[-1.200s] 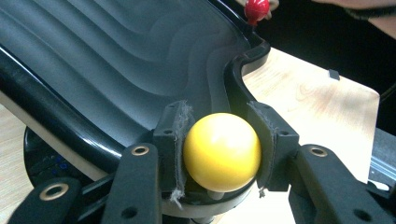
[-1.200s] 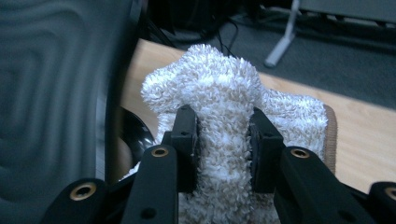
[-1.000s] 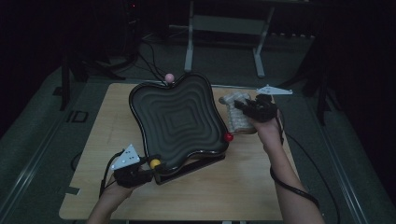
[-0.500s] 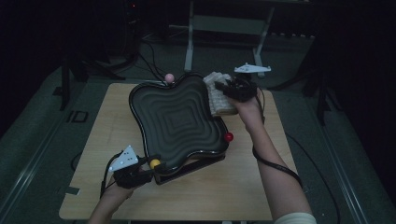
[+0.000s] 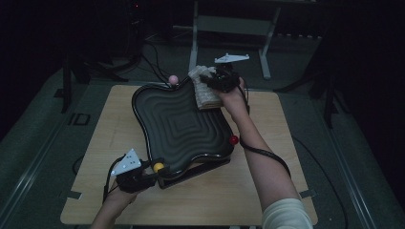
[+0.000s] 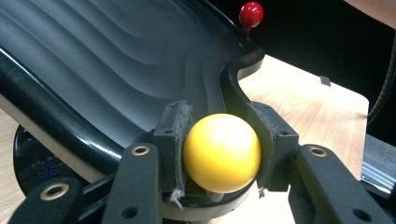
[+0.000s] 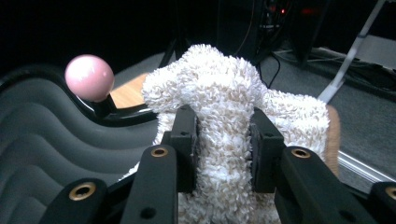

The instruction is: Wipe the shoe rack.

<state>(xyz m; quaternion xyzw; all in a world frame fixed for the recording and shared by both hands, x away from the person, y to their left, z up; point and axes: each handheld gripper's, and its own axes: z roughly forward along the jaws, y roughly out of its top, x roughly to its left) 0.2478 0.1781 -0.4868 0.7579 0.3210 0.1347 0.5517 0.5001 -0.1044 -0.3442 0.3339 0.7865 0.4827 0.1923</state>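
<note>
Pinching a fluffy white cloth [image 7: 224, 140], the right gripper [image 5: 217, 78] holds it over the far rim of the black rippled tray [image 5: 181, 124], its lower folds hidden behind the jaws. Three knobs show (pink, red, yellow); the left gripper [image 5: 143, 175] clamps the yellow knob [image 6: 222, 152] at the near corner.

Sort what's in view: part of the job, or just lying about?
In the job:
- black ridged tray
- yellow knob, clamped in left claw
- white fluffy cloth, clamped in right claw

Lying about:
- pink knob
- red knob
- metal stand
- floor cables
</note>
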